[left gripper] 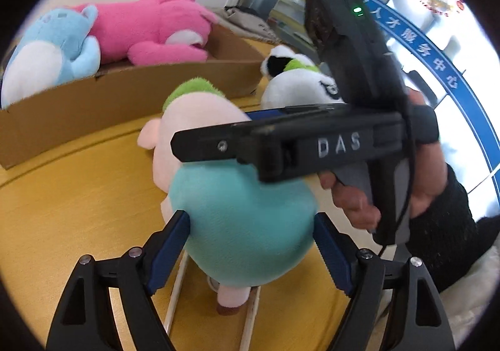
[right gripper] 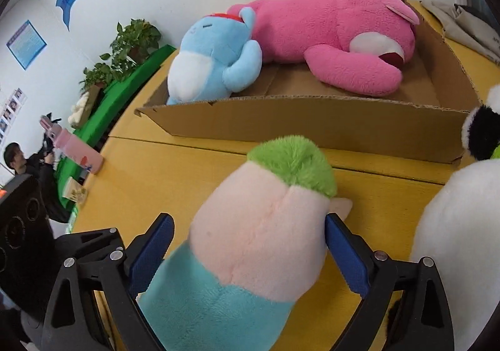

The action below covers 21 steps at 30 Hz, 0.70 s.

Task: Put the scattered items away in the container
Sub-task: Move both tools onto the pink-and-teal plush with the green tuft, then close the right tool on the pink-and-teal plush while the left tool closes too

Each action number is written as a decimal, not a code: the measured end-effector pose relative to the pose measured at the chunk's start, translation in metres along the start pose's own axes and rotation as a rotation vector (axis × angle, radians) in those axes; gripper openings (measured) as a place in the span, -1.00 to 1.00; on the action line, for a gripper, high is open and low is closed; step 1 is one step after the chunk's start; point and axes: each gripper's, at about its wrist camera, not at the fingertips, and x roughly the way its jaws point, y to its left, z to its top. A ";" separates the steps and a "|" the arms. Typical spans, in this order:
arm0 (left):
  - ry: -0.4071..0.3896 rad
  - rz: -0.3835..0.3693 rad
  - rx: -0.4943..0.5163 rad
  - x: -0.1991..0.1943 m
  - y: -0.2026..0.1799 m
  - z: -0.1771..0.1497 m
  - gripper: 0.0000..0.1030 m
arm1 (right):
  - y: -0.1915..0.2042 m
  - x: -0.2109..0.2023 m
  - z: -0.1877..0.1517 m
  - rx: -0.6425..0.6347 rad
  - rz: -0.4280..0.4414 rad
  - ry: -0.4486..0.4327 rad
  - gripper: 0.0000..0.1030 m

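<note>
The right gripper (right gripper: 248,257), jaws wide, straddles the pale pink head of a green-tufted, teal-bodied plush doll (right gripper: 262,232) on the yellow wooden table (right gripper: 162,176); beyond, an open brown cardboard box (right gripper: 312,123) holds a blue plush (right gripper: 215,57) and a pink plush bear (right gripper: 337,29)

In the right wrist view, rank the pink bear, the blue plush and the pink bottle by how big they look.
1. pink bear
2. blue plush
3. pink bottle
The bear and blue plush lie together in the cardboard box, so their order is fair; the bottle sits farther off, so it is unsure.
</note>
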 end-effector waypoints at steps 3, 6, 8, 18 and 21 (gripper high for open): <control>0.007 -0.008 -0.032 0.001 0.006 0.000 0.59 | 0.000 0.001 0.003 0.001 -0.011 -0.010 0.59; 0.006 -0.025 -0.071 0.001 0.012 0.000 0.59 | 0.000 0.004 0.003 -0.005 -0.008 -0.007 0.53; 0.003 -0.046 -0.109 0.001 0.015 -0.001 0.56 | 0.001 0.004 0.002 -0.004 -0.008 -0.012 0.50; 0.006 -0.107 -0.193 -0.012 0.012 -0.003 0.32 | 0.019 -0.011 -0.003 -0.059 0.007 -0.065 0.24; -0.036 -0.106 -0.177 -0.026 0.003 0.003 0.32 | 0.024 -0.027 0.002 -0.078 0.017 -0.104 0.24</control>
